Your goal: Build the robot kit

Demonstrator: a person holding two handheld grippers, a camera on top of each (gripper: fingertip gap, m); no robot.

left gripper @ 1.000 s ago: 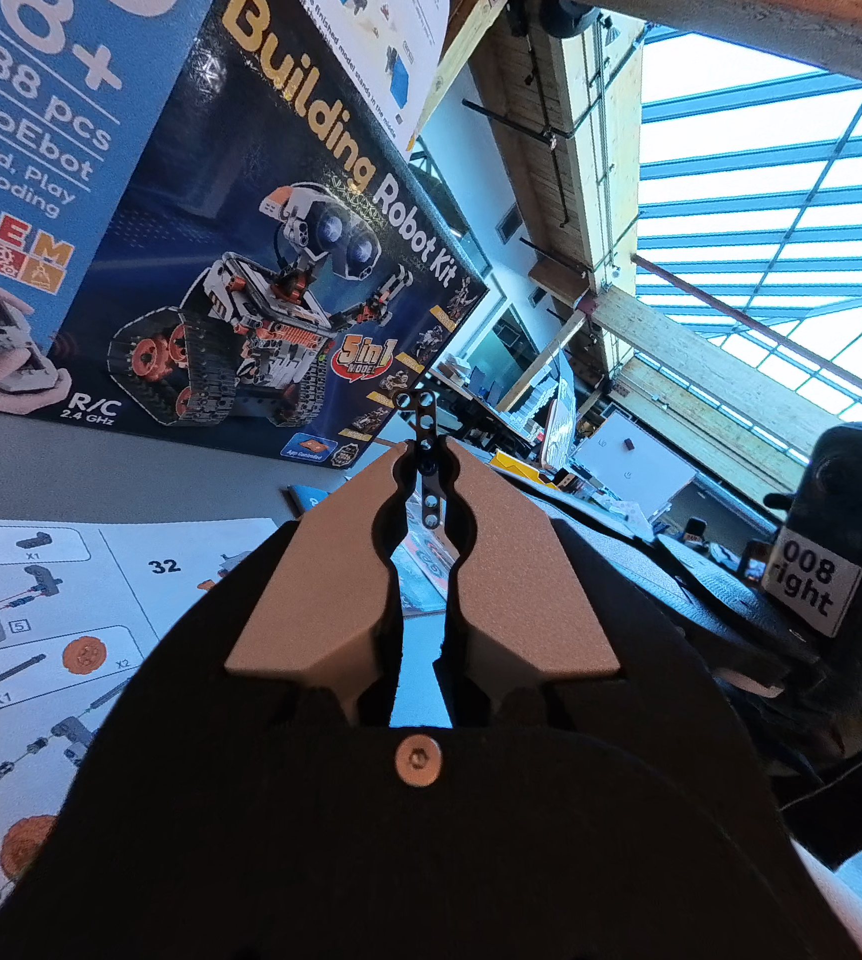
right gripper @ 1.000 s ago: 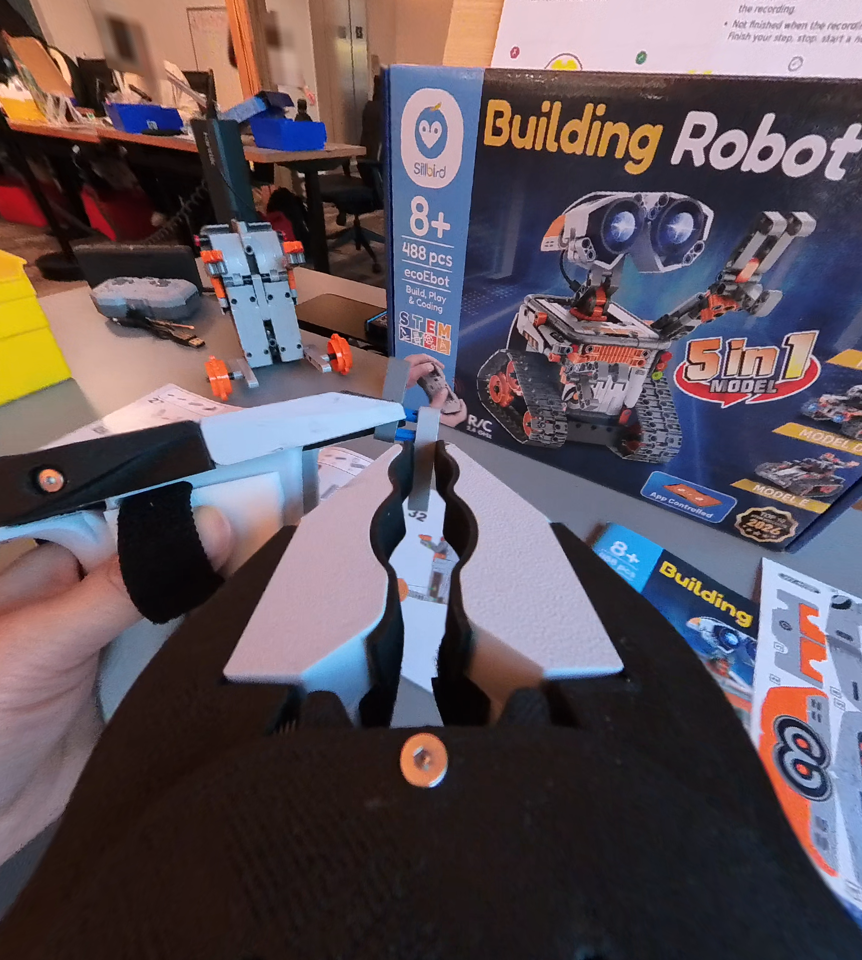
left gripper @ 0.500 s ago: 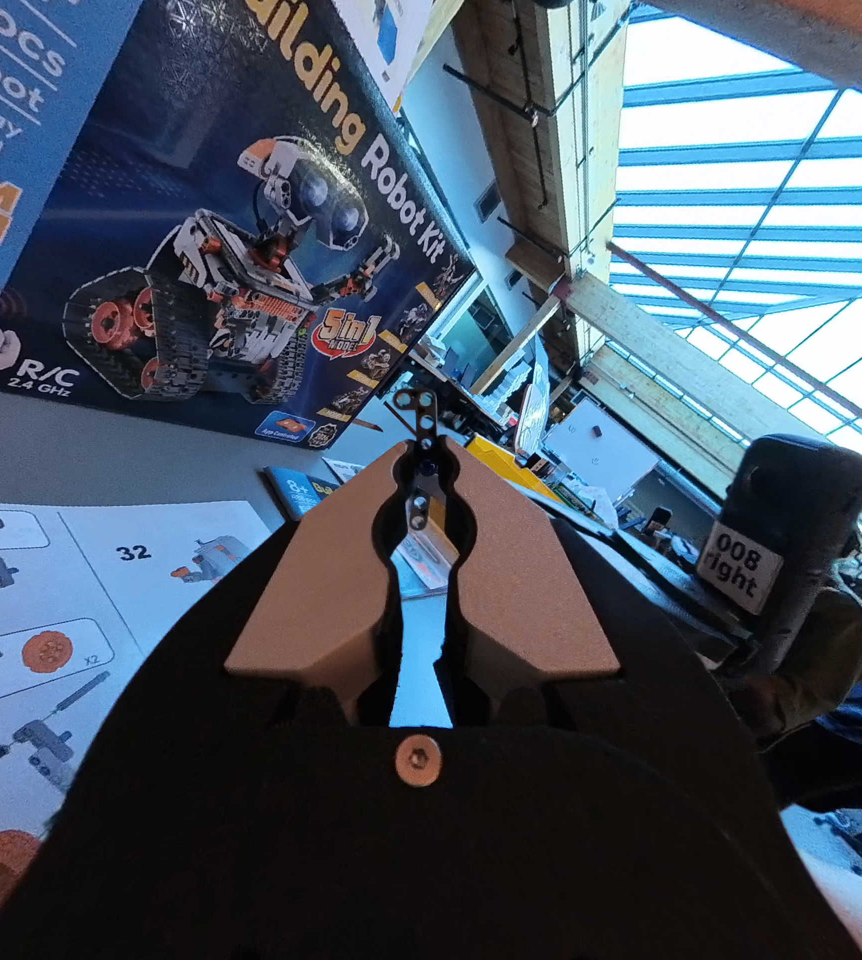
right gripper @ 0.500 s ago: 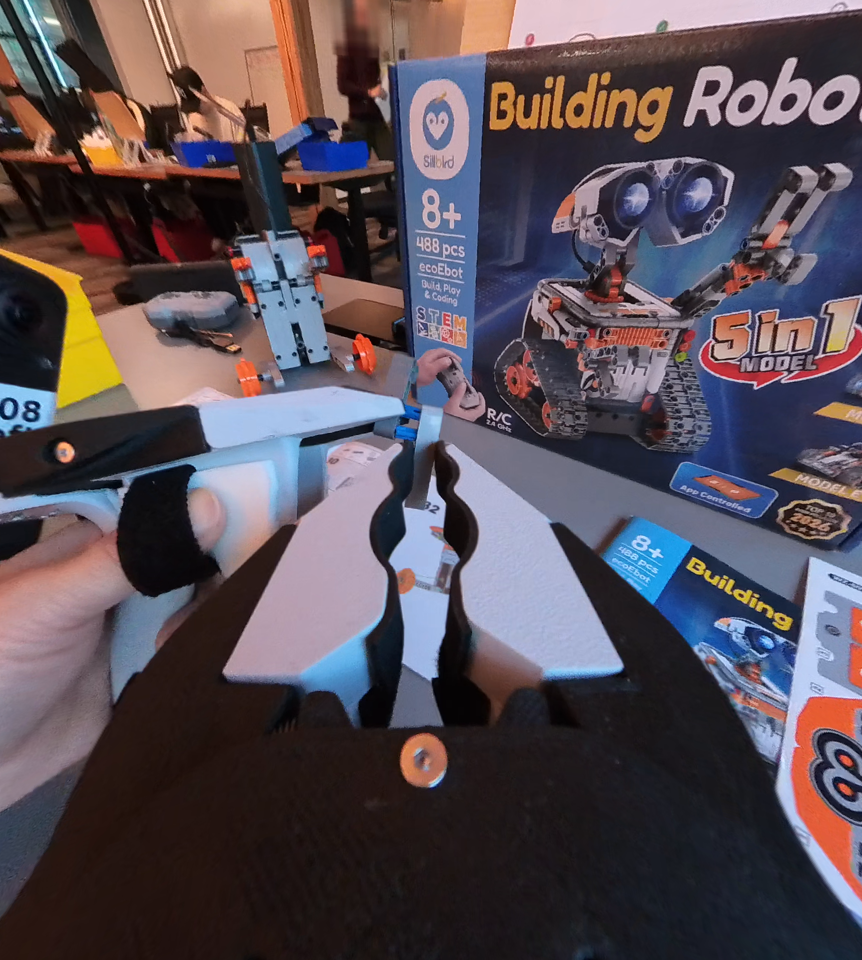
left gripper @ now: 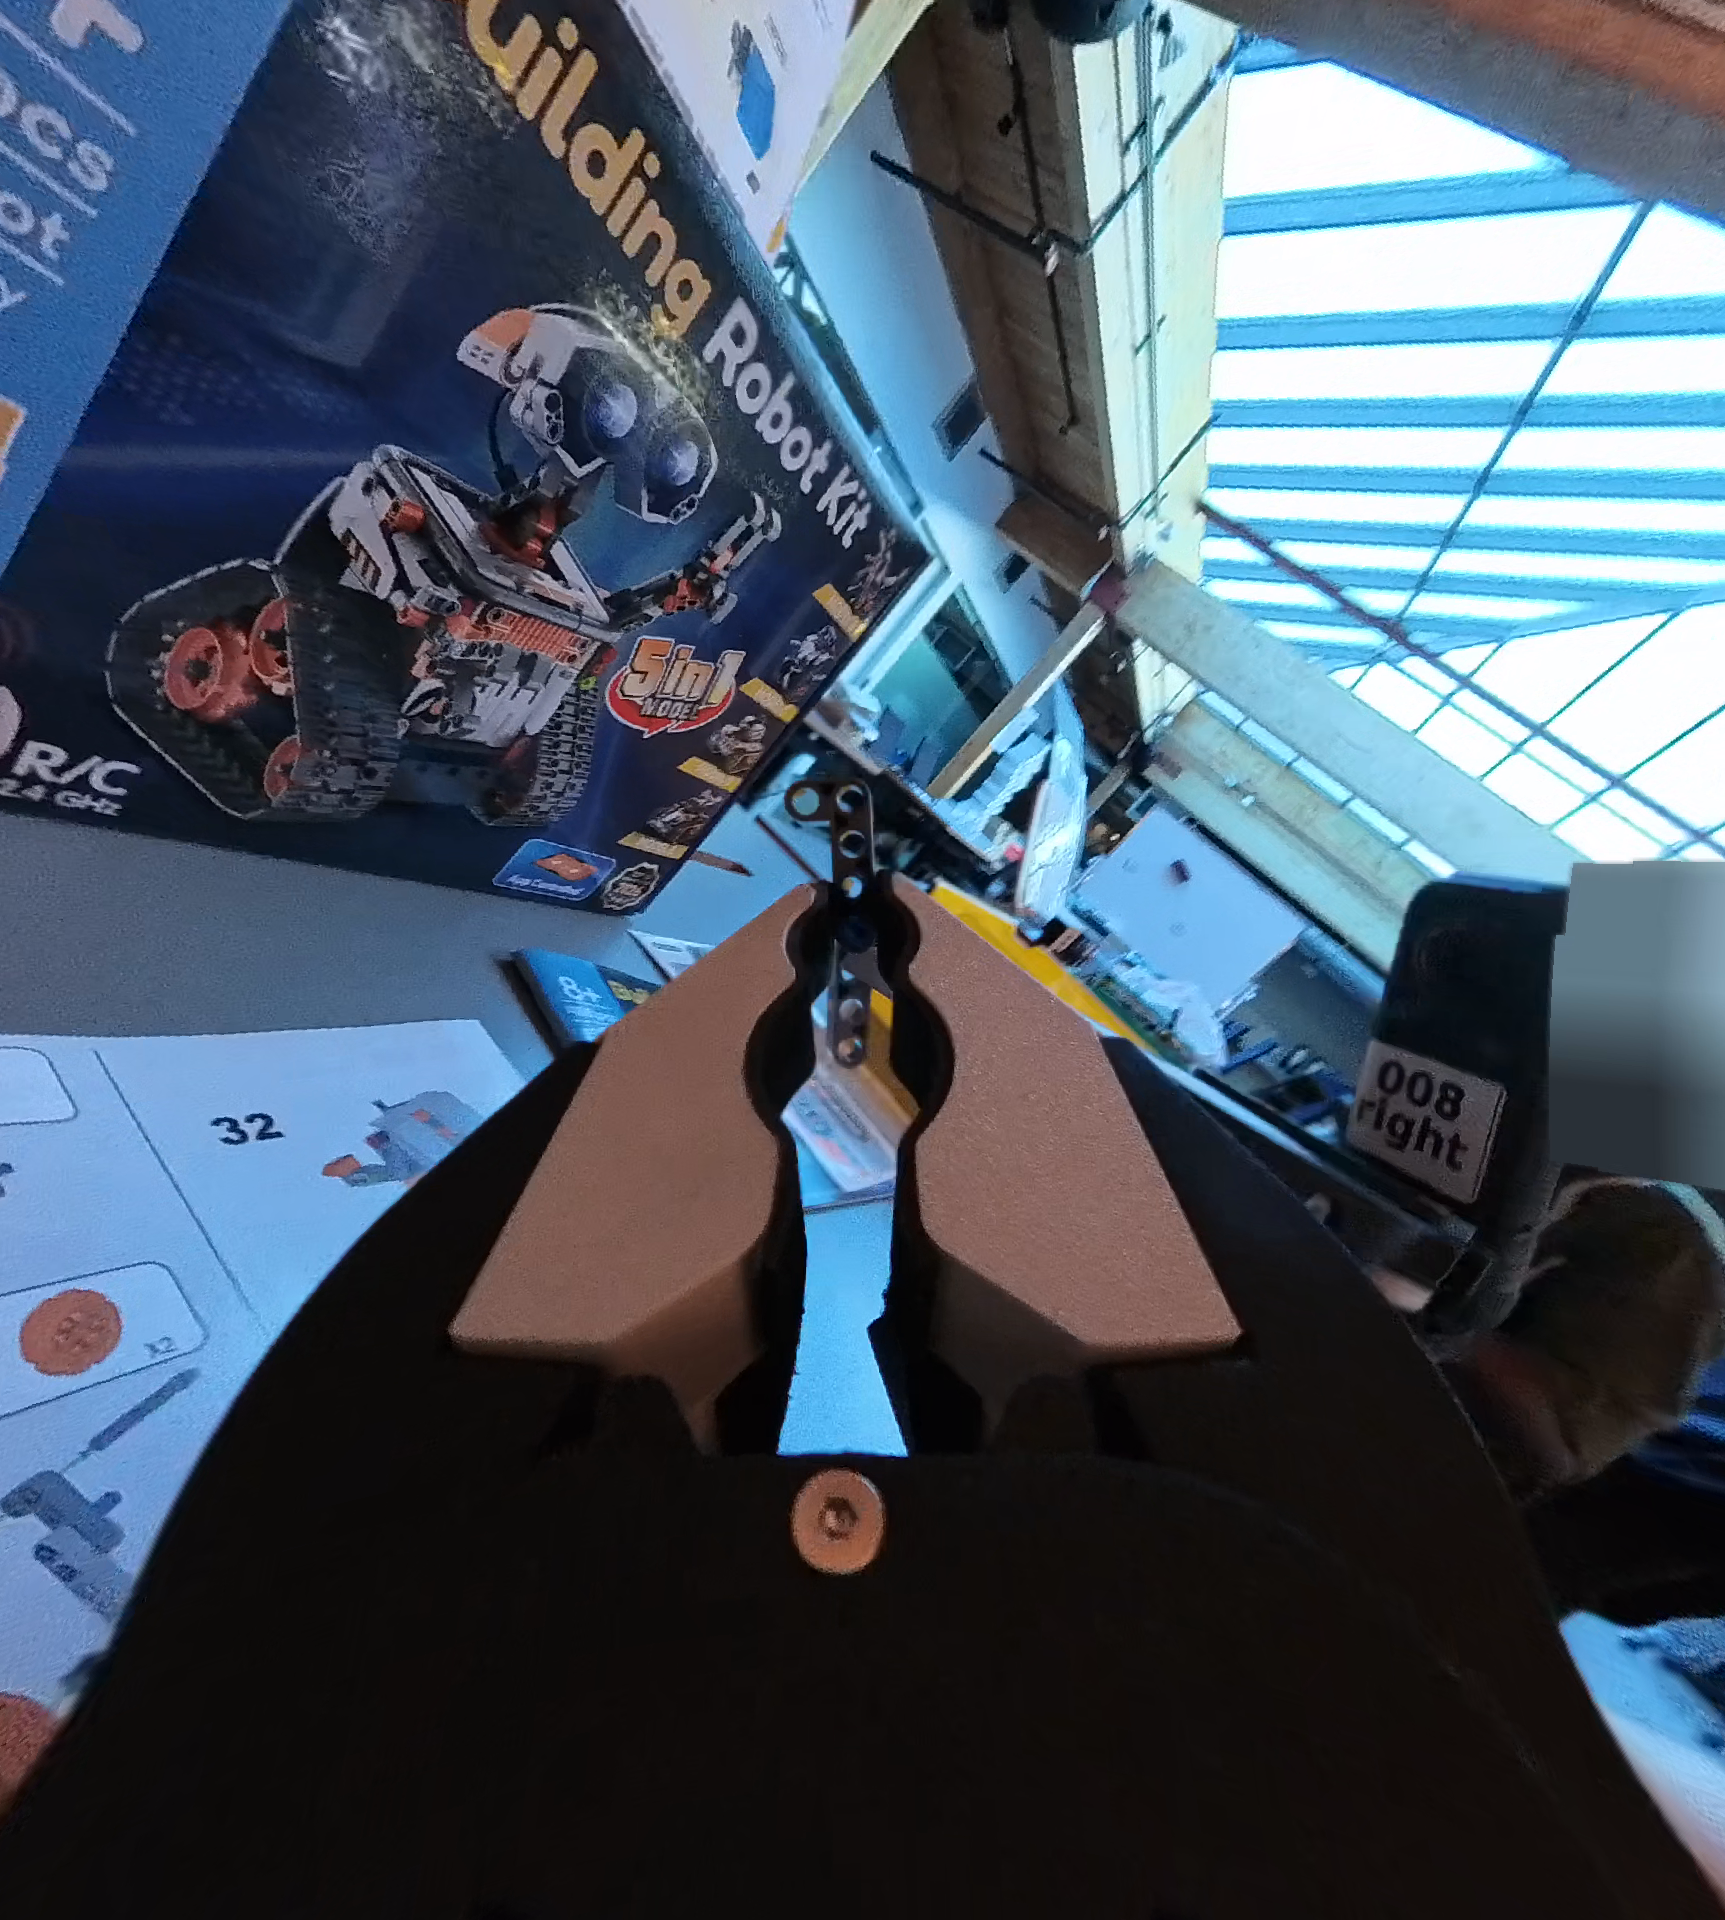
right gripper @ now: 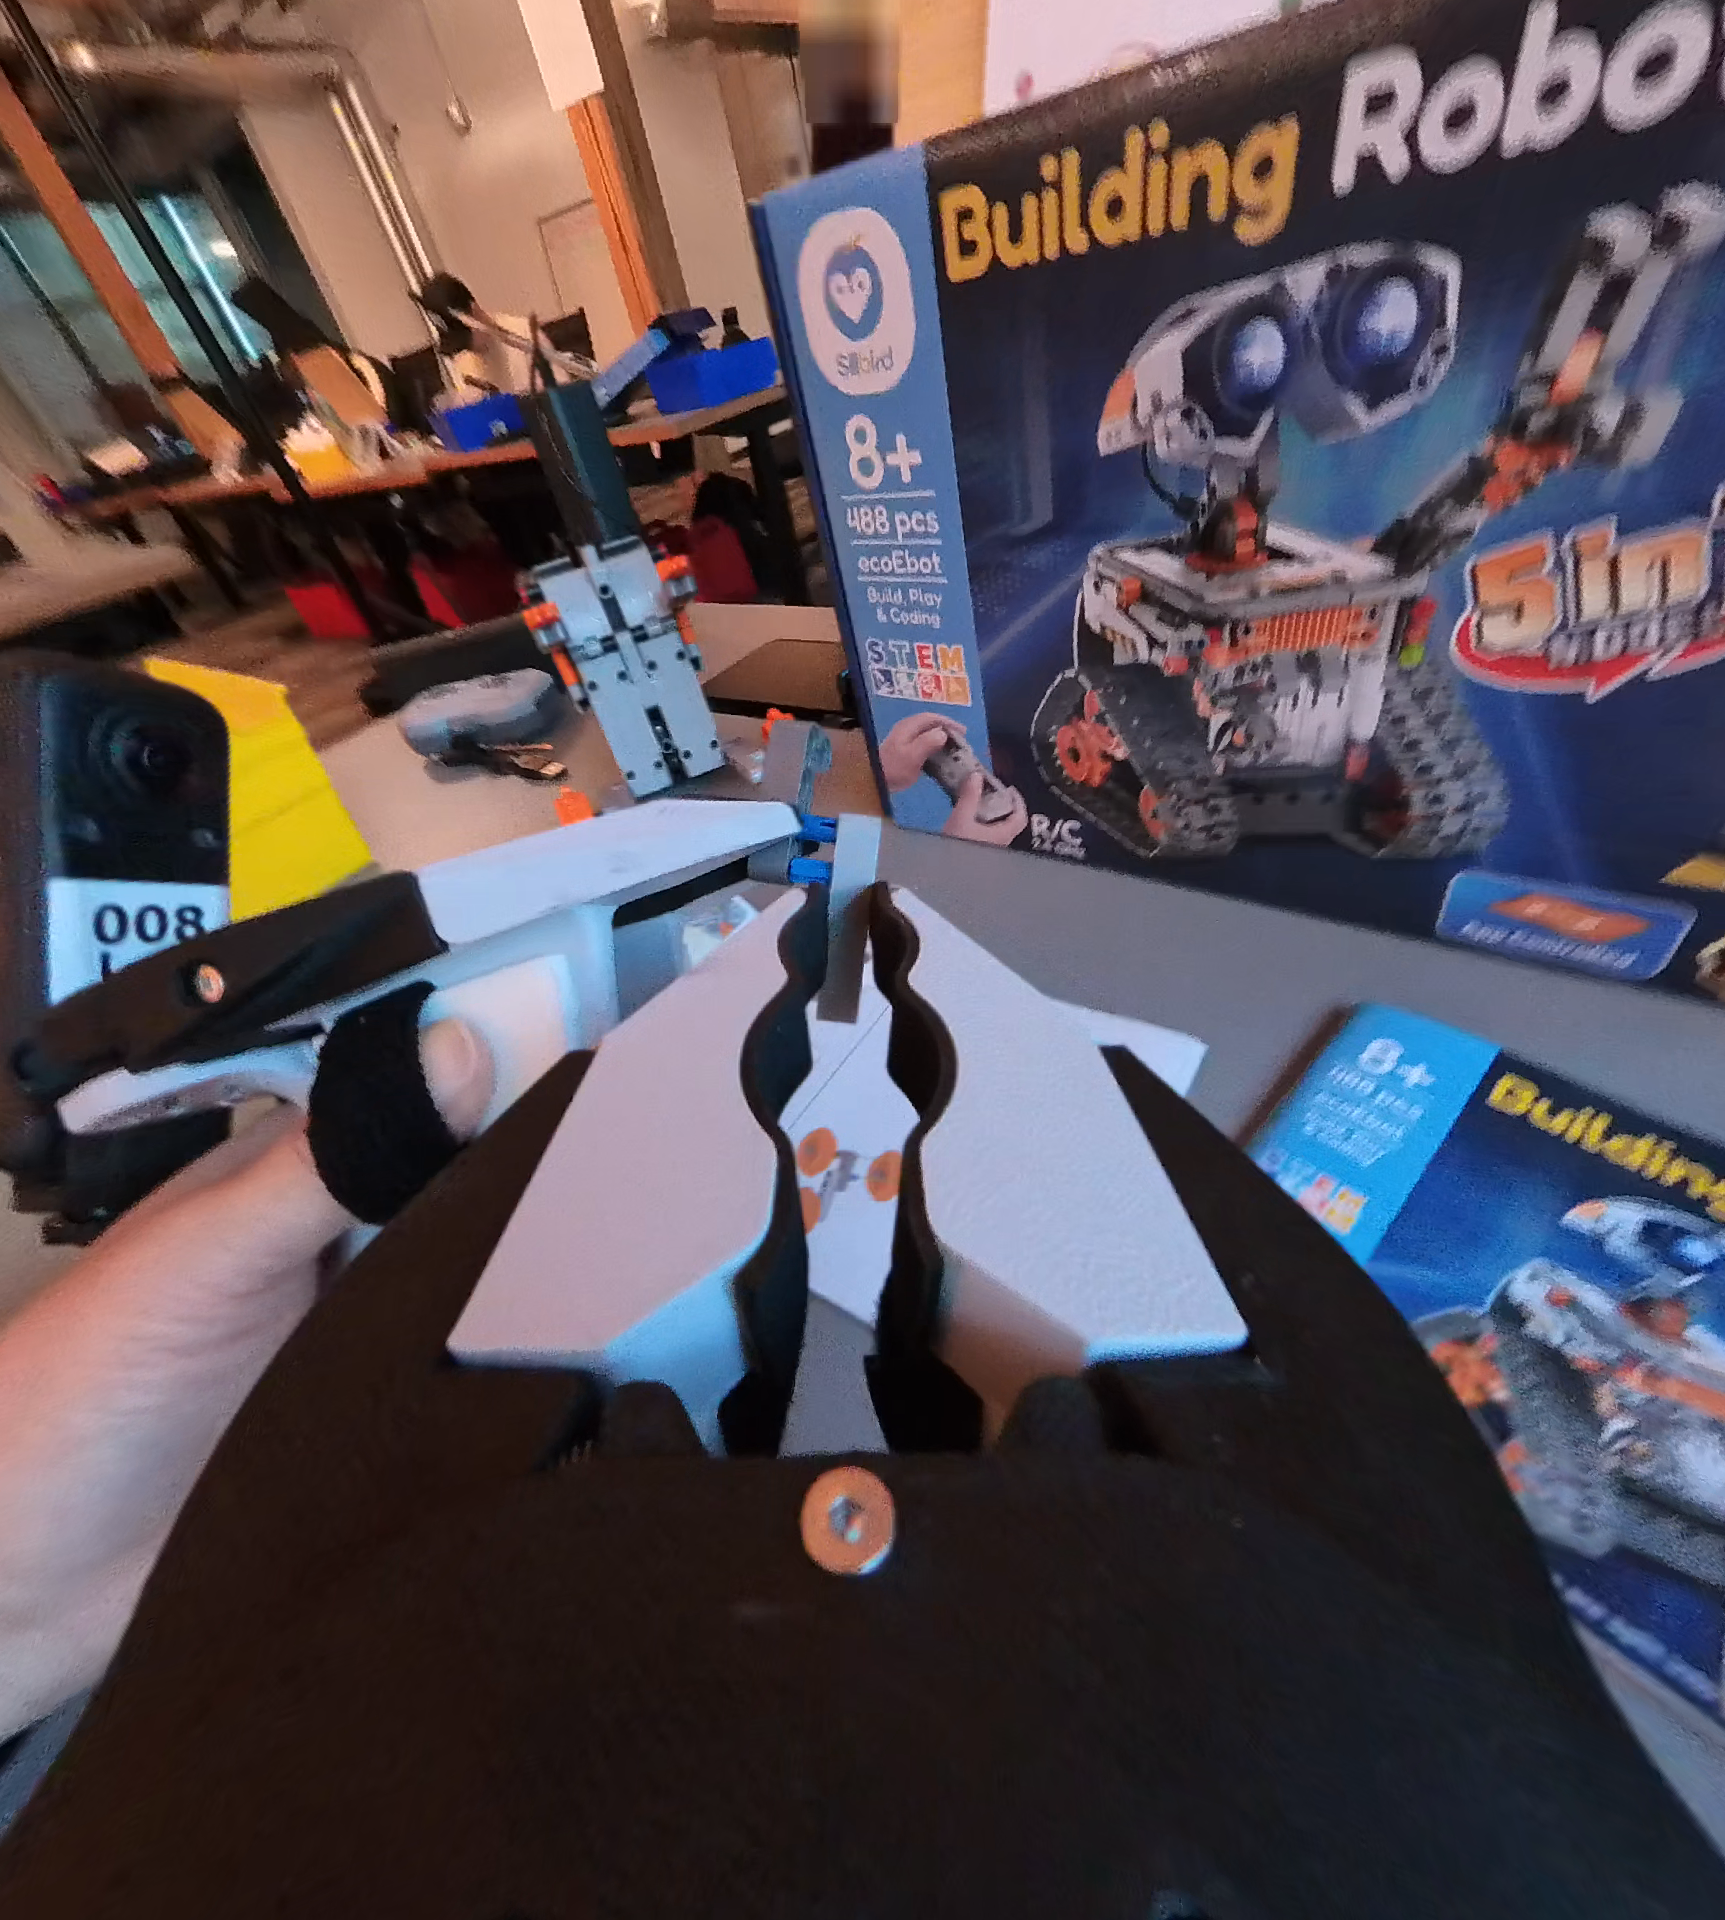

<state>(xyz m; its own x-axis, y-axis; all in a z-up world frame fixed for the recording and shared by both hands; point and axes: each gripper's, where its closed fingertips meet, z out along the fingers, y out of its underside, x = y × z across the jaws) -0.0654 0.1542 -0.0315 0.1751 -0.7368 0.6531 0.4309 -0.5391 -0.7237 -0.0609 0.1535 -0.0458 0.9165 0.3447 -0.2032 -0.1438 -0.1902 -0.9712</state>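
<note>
grey table (right gripper: 1253, 966), kit box (right gripper: 1357, 520), instruction sheet (left gripper: 162, 1195)

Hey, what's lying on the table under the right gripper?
Under the right gripper, an open instruction sheet shows through the gap between the jaws, with orange wheels drawn on it. The gripper's body covers most of the page. A blue booklet lies to the right.

A grey worktop (right gripper: 1201, 935) fills the foreground. Behind it, long wooden tables (right gripper: 484, 457) on dark legs carry blue bins (right gripper: 707, 374). A pale wall (right gripper: 484, 197) with wooden door frames (right gripper: 619, 197) closes the room. Overhead, timber beams (left gripper: 1045, 343) meet a slatted glass roof (left gripper: 1523, 436), bright with daylight.
</note>
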